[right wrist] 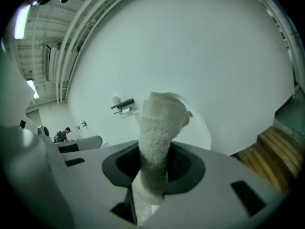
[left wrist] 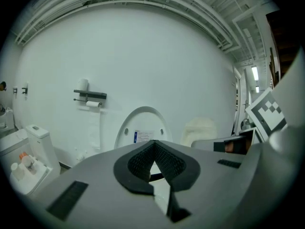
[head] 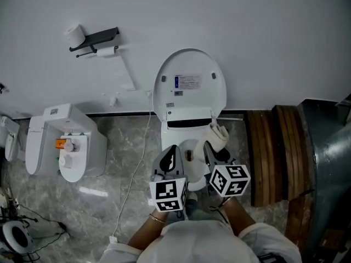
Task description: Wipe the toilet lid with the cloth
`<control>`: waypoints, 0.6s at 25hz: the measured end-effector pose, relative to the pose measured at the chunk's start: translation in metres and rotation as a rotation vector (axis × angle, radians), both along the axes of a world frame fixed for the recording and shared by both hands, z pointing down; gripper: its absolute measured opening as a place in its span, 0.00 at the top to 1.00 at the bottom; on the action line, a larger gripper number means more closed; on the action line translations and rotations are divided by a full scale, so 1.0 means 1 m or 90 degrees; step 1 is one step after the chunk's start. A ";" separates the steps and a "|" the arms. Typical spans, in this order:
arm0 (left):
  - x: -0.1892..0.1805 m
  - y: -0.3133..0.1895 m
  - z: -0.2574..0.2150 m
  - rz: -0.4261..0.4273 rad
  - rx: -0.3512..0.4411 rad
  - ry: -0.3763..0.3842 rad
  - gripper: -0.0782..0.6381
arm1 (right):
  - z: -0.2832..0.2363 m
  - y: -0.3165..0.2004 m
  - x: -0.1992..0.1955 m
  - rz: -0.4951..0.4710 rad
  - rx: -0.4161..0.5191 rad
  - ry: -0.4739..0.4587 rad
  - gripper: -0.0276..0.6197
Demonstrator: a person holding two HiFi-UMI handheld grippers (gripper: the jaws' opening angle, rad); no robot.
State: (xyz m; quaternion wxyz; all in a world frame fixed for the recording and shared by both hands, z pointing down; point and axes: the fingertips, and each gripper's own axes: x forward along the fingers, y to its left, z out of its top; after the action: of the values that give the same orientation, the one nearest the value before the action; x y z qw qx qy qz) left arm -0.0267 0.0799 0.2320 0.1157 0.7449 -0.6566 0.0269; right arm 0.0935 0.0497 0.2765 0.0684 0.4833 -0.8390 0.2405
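Note:
The white toilet lid stands raised against the wall above the open bowl. My right gripper is shut on a rolled whitish cloth, which sticks out past its tips over the bowl's right rim, just below the lid. In the right gripper view the cloth rises between the jaws of the gripper and hides much of the lid. My left gripper hovers over the bowl's left side, shut and empty. Its own view shows the gripper facing the lid.
A toilet paper holder hangs on the wall at the upper left. A second white toilet with bottles on it stands at the left. Wooden slats and a grey metal body fill the right. A cable runs across the floor.

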 end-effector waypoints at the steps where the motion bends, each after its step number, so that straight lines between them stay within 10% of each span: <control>1: -0.003 -0.009 0.003 0.002 -0.001 0.001 0.88 | 0.002 -0.009 -0.003 0.002 0.000 -0.004 0.80; 15: -0.051 -0.150 0.001 0.035 0.059 -0.012 0.88 | -0.003 -0.161 -0.076 -0.026 0.058 0.039 0.80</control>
State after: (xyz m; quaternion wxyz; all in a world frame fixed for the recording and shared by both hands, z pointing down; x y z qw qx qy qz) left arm -0.0776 -0.0698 0.2335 0.0740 0.7667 -0.6377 0.0069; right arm 0.0175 -0.1109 0.2734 0.0769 0.4760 -0.8562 0.1856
